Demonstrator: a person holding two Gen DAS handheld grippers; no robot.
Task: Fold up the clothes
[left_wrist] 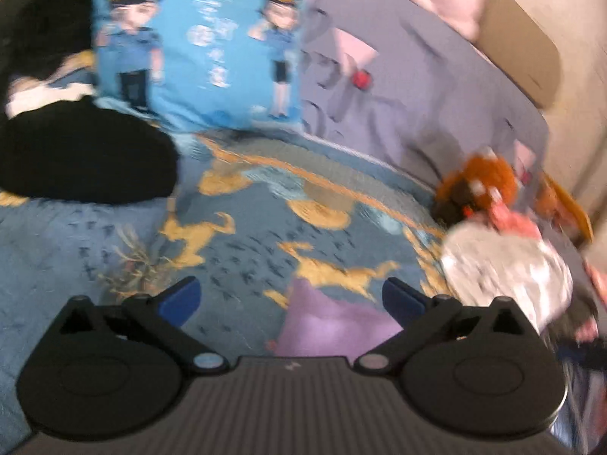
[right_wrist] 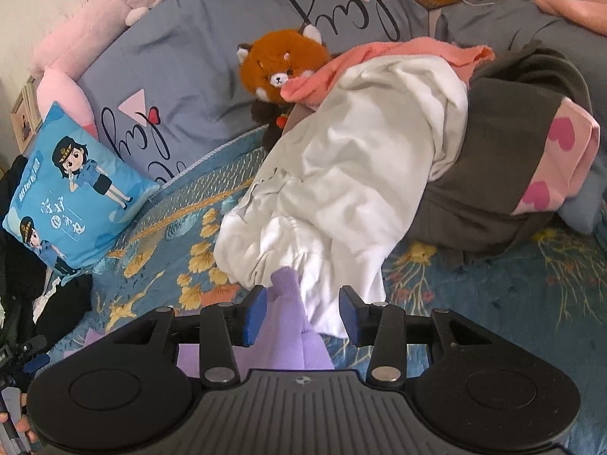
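Note:
A lilac garment [right_wrist: 292,326] lies on the blue patterned bedspread [right_wrist: 493,303], its tip against a heap of white clothing [right_wrist: 360,174]. My right gripper [right_wrist: 302,314] stands open around the lilac cloth. The cloth lies close to the left pad, and a gap shows before the right pad. In the blurred left wrist view the same lilac garment [left_wrist: 330,322] lies low between the fingers of my left gripper [left_wrist: 290,297]. That gripper is spread wide open and its pads touch nothing.
A dark grey garment [right_wrist: 504,151], a coral cloth [right_wrist: 383,57] and pink heart-print fabric [right_wrist: 561,159] are heaped with the white pile. A red panda plush [right_wrist: 284,60] and a blue cartoon cushion [right_wrist: 76,189] lean on grey pillows [right_wrist: 212,49]. Black clothes [left_wrist: 76,159] lie to the left.

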